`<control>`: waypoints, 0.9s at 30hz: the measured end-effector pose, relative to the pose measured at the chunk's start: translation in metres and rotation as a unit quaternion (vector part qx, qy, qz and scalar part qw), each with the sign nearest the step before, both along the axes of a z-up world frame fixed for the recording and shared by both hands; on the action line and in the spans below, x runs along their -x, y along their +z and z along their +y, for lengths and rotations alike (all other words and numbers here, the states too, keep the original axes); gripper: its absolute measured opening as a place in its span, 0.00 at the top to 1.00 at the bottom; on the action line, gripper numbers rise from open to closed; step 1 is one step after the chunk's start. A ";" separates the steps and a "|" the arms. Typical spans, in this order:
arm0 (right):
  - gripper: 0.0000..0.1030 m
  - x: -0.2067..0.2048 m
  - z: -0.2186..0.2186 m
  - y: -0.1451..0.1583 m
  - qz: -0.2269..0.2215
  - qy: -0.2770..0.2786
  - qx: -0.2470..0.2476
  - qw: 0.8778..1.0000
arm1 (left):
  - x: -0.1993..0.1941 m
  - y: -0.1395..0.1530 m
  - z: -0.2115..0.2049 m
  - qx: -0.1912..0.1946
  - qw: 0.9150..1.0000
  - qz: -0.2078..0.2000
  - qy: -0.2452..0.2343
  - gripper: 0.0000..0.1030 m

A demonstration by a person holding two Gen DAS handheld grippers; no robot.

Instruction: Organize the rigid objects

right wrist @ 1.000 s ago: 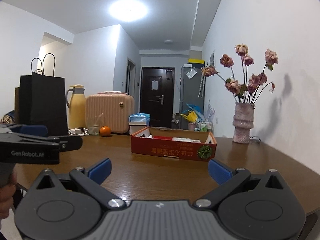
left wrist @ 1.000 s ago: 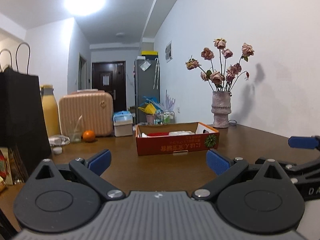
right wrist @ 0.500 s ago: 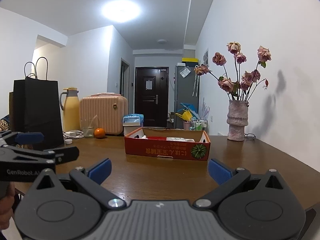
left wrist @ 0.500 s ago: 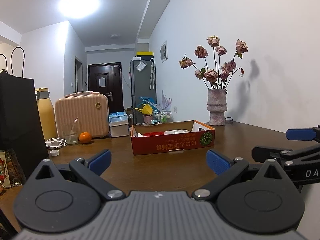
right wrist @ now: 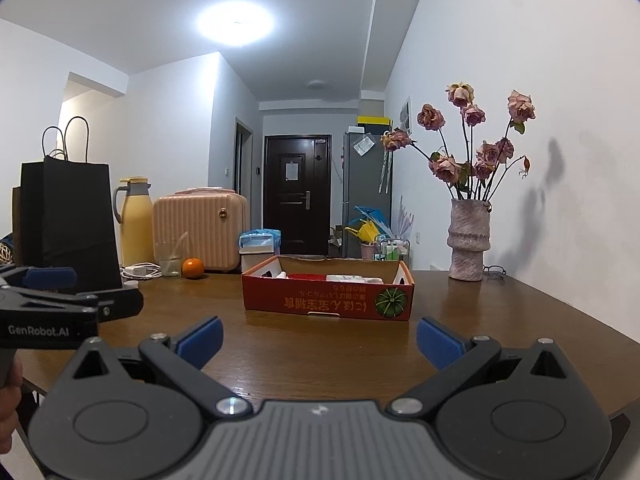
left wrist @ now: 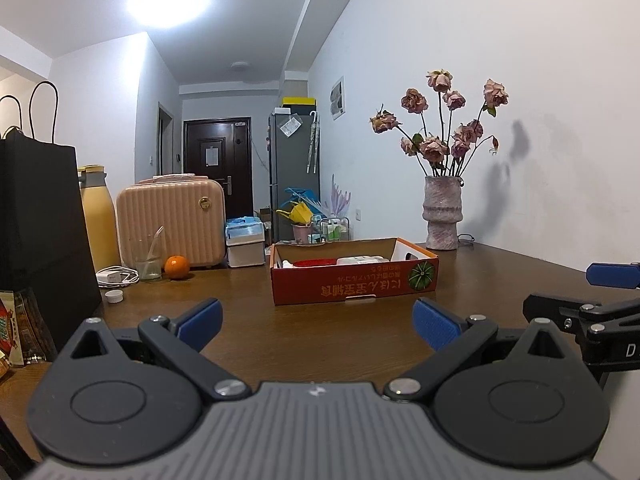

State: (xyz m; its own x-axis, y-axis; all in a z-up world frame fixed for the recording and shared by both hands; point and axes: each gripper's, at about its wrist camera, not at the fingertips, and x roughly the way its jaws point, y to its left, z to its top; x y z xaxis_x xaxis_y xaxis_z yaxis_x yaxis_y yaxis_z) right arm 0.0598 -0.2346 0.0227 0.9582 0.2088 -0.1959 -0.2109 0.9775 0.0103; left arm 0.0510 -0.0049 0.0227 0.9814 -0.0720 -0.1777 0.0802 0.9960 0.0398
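A red cardboard box (left wrist: 354, 284) (right wrist: 328, 300) stands on the brown table (left wrist: 312, 340) ahead of both grippers. It holds a red item (left wrist: 316, 263) and white items (left wrist: 360, 260), partly hidden by its wall. My left gripper (left wrist: 318, 322) is open and empty, low over the table, short of the box. My right gripper (right wrist: 320, 338) is open and empty, also short of the box. Each gripper shows at the edge of the other's view.
At the left stand a black paper bag (left wrist: 40, 224), a yellow flask (left wrist: 98, 220), a pink case (left wrist: 172, 220), a glass (left wrist: 148, 258), an orange (left wrist: 177, 267), a white charger (left wrist: 114, 276) and a small cap (left wrist: 113, 297). A vase of dried roses (left wrist: 442, 216) stands by the right wall.
Both views have shifted slightly; the box sits a little nearer and more central. Both grippers stay open and empty.
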 end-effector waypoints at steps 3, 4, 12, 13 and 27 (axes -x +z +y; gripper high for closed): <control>0.00 0.000 0.000 0.000 -0.001 -0.001 0.001 1.000 | 0.000 0.000 0.000 0.001 1.000 0.000 0.000 0.00; 0.00 0.000 -0.001 -0.001 0.000 -0.001 0.000 1.000 | 0.000 0.000 0.000 0.000 1.000 0.000 0.000 0.00; 0.00 -0.002 -0.001 -0.001 0.001 0.000 0.000 1.000 | -0.001 0.000 0.001 0.000 1.000 0.000 0.000 0.00; 0.00 -0.001 -0.001 -0.001 0.001 0.000 0.000 1.000 | -0.001 0.000 0.001 0.000 1.000 0.001 0.000 0.00; 0.00 -0.002 -0.001 -0.002 0.002 -0.003 0.000 1.000 | 0.000 0.000 0.001 -0.001 1.000 0.001 -0.002 0.00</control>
